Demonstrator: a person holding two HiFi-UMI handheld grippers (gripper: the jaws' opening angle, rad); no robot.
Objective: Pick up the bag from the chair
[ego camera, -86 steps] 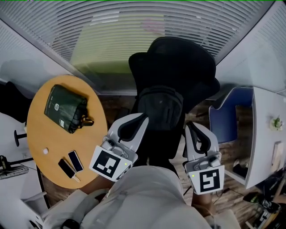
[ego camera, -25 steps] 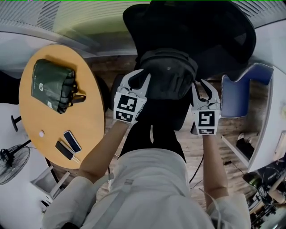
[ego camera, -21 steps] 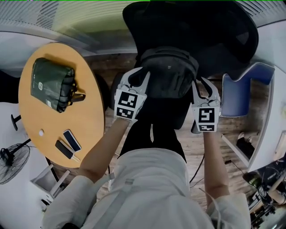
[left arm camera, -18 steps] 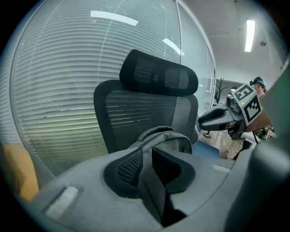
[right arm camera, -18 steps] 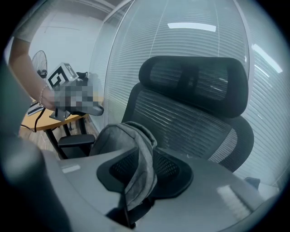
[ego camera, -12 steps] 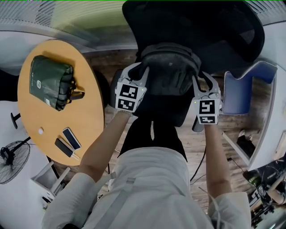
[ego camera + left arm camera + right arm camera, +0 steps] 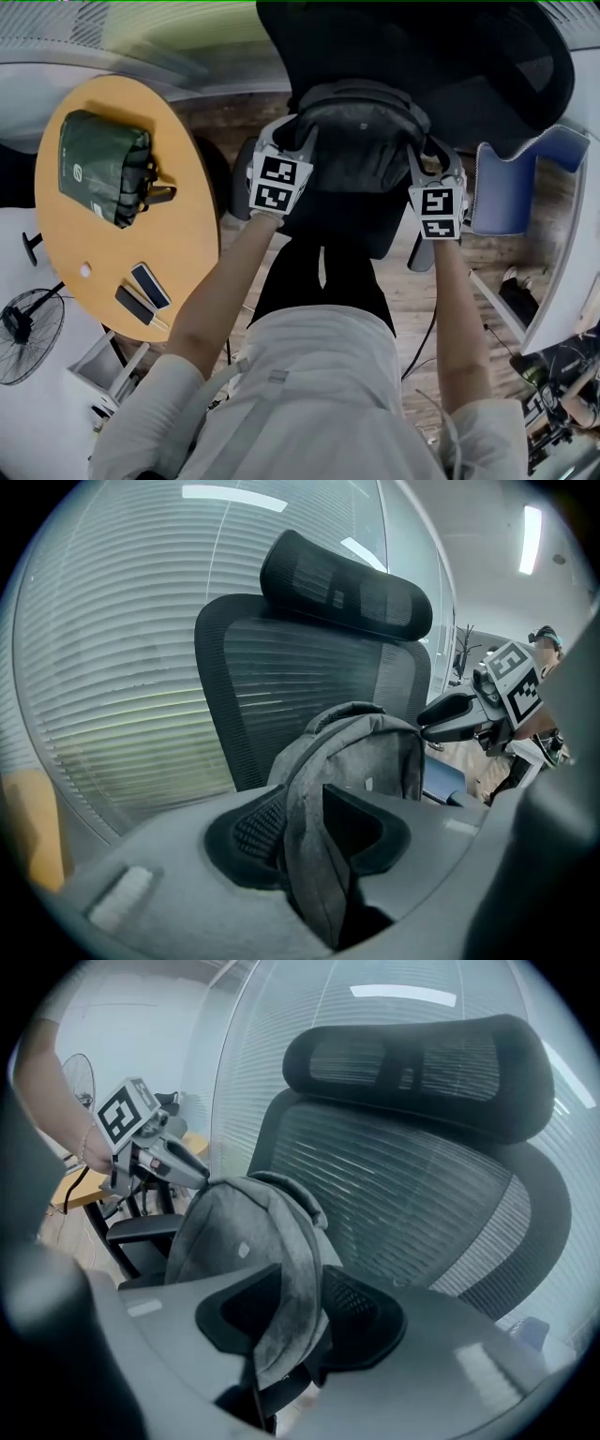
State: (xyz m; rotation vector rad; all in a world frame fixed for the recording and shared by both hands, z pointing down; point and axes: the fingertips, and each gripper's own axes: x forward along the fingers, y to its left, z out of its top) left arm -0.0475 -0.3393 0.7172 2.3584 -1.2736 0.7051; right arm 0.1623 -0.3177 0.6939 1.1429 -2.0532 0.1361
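- Bag (image 7: pixel 361 141): grey backpack standing upright on the seat of the black chair (image 7: pixel 441 56); its back faces the mesh backrest; its top handle is uppermost.
- Left gripper (image 7: pixel 314 846): set at the bag's left side edge; a fold of grey fabric runs between its two jaws; the jaws stand apart and have just been opening; a dark gap shows beside the fabric, so the pads do not clamp it.
- Right gripper (image 7: pixel 291 1321): set at the bag's right side edge, mirroring the left one; a fold of the bag's fabric hangs between its jaws; these jaws also stand wide and have just been opening; they do not pinch the fabric.
- Both grippers point forward and downward; each shows in the other's view, across the bag.
- Headrest (image 7: pixel 347 583): curved pad above the backrest; window blinds (image 7: pixel 112 667) lie behind the chair.
- Table (image 7: pixel 187 244): round and wooden, left of the chair and well apart from the bag; on it lie a green pouch (image 7: pixel 98 169) and two phones (image 7: pixel 150 286), side by side near the person.
- Fan (image 7: pixel 23 333): on the floor beyond the table's left rim.
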